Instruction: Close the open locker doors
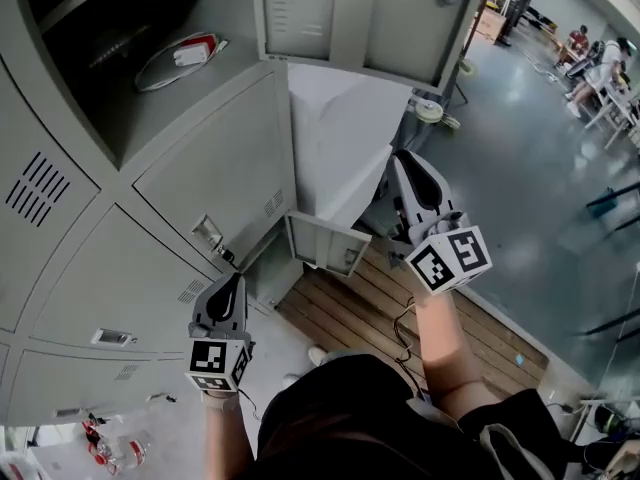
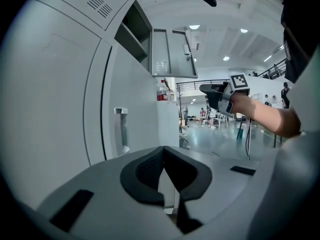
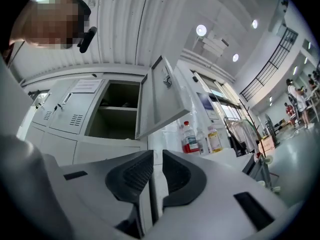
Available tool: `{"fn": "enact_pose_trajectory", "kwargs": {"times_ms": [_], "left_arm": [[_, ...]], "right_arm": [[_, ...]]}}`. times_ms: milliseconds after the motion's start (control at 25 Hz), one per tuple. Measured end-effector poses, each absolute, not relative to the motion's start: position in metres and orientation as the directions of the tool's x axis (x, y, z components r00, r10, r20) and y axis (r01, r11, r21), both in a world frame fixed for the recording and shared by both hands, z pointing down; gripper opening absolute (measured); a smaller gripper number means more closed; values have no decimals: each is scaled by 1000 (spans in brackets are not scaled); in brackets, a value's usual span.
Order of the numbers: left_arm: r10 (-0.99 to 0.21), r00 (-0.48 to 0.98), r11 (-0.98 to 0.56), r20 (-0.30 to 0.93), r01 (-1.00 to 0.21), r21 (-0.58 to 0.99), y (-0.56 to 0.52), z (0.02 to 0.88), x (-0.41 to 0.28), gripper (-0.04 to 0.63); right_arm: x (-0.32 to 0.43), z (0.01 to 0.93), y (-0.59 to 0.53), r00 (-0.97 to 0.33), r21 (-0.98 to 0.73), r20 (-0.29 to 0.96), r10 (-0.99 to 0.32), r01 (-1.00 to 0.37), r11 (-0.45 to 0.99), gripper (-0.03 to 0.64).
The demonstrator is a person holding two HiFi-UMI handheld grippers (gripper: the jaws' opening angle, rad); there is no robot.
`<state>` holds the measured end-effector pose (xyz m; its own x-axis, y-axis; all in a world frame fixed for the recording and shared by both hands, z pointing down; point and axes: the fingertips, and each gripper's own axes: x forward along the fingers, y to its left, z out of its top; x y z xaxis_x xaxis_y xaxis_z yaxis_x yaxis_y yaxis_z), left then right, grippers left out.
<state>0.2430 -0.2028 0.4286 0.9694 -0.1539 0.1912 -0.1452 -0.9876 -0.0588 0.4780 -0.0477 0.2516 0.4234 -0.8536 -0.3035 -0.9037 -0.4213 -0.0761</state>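
Two locker doors stand open on the grey lockers [image 1: 120,258]: an upper door [image 1: 350,13] swung out from a dark compartment that holds a red-and-white pack [image 1: 185,53], and a low door [image 1: 322,243] jutting out just above the wooden slats [image 1: 400,318]. The right tongs [image 1: 398,160] are raised beside a tall white unit [image 1: 340,138], jaws a narrow slit apart and gripping nothing. In the right gripper view bottles stand on that unit, among them a red-labelled bottle [image 3: 190,139] whose print is too small to read, and a paper notice [image 3: 86,86] on a closed locker is equally illegible. The left tongs [image 1: 228,286] hang lower, near a closed door's latch [image 1: 210,233], jaws pressed together and empty
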Motion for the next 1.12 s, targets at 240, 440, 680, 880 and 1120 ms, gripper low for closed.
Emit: {"fn": "enact_pose_trajectory", "kwargs": {"times_ms": [240,440,680,880,1120], "left_arm": [[-75,983,-996,169,-66,-63,-187,420,271,18],[-43,987,-997,158,-32,-73,-181,414,284,18],[-36,986,-997,160,-24,-73,-180,414,289,18],[-44,986,-997,160,-32,-74,-185,414,289,18],[-52,986,-997,157,-43,-64,-187,415,286,18]], "right_arm": [[506,228,-26,455,-34,-307,-836,-883,-468,149],[523,199,-24,448,-5,-335,-829,-880,-475,214],[530,174,-32,408,20,-361,-839,-896,-444,249],[532,164,-40,400,46,-361,-842,-895,-444,258],[529,163,-38,406,34,-367,-837,-893,-448,259]]}}
